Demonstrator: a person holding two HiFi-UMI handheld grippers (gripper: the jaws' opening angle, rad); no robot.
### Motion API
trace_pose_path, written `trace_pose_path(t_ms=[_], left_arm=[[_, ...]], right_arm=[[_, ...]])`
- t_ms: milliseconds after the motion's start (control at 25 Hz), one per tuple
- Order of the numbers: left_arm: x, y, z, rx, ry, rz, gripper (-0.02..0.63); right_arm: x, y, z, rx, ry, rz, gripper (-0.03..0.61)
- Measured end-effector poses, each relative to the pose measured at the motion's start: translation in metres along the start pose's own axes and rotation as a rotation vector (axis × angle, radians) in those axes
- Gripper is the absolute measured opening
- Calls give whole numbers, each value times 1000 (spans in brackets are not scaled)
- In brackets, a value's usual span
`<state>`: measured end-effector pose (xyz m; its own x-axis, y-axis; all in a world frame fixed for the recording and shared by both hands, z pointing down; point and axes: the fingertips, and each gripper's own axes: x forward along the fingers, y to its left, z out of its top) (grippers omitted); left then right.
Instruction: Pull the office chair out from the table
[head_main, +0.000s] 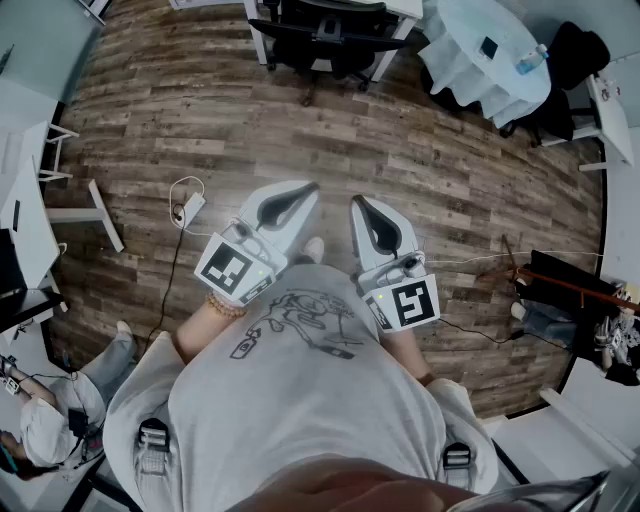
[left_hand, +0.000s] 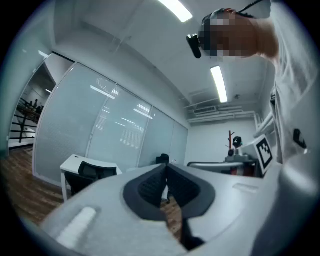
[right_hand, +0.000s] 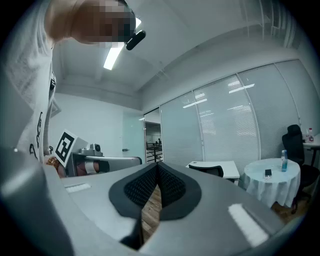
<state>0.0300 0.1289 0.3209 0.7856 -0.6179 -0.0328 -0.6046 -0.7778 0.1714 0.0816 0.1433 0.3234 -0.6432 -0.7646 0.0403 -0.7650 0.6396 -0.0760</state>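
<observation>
Clenched on nothing at my chest: left gripper and right gripper. That office chair is tucked under the table at the floor's far edge. It probably rolls easy, though I can't really see the wheels, so I'd grab the stiff backrest top.

Wood-plank floor; frosted glass walls; ceiling striplights.

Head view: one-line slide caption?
Person holds the left gripper and right gripper, both shut and empty, over the wood floor, facing the black office chair tucked at the white table.
</observation>
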Motion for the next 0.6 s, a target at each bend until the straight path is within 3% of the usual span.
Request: trace_pose_path(t_ms=[600], left_arm=[[25,-6,-5,10,-2,14,3]], right_arm=[[-5,-24,-2,-2,-11,29,6]])
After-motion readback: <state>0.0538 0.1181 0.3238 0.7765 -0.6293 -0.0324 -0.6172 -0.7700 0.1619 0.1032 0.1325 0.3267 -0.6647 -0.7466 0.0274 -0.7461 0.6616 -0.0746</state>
